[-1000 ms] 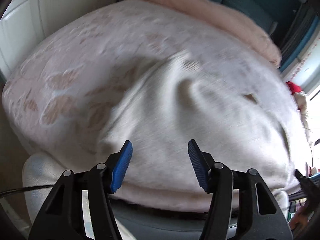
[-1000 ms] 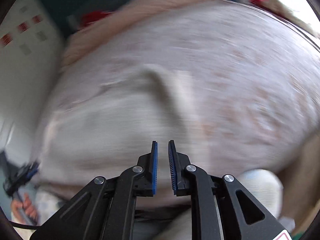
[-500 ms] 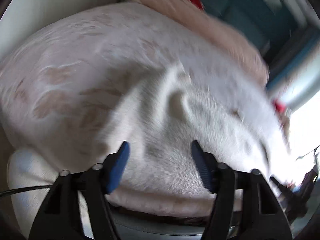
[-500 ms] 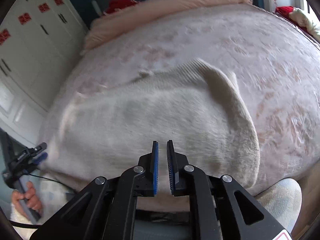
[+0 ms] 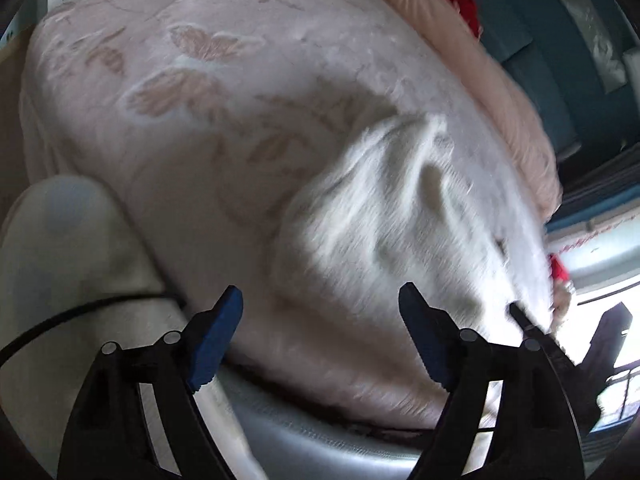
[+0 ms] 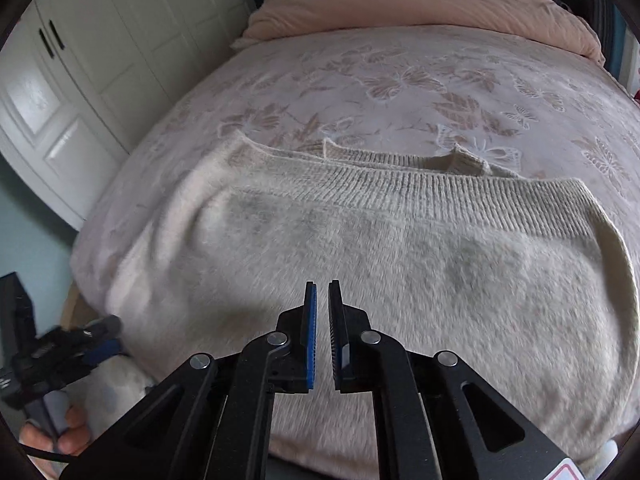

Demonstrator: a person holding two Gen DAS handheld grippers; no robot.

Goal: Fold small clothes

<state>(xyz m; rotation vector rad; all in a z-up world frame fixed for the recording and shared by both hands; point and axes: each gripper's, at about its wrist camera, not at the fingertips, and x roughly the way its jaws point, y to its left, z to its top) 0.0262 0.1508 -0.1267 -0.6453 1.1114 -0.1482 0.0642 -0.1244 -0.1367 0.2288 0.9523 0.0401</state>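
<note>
A cream fuzzy sweater (image 6: 400,280) lies spread on the bed, its ribbed hem (image 6: 440,200) across the far side. My right gripper (image 6: 322,284) hovers over the sweater's near middle; its jaws are closing, almost together, with nothing between them. In the left wrist view the sweater (image 5: 380,220) shows blurred, bunched into folds. My left gripper (image 5: 320,292) hangs above the sweater's near edge; its jaws are opening wide and hold nothing. The right wrist view shows the left gripper (image 6: 96,344) at the sweater's left corner, held by a hand (image 6: 52,436).
The pink bedspread (image 6: 440,92) has a butterfly and leaf pattern. A folded pink duvet (image 6: 420,12) lies at the bed's head. White wardrobe doors (image 6: 100,60) stand left of the bed. A white fleecy mass (image 5: 68,240) and a black cable (image 5: 80,312) lie near the bed's edge.
The right gripper swept sideways across the sweater and its jaws narrowed. The left gripper rolled, shifted along the near edge and spread its jaws wider.
</note>
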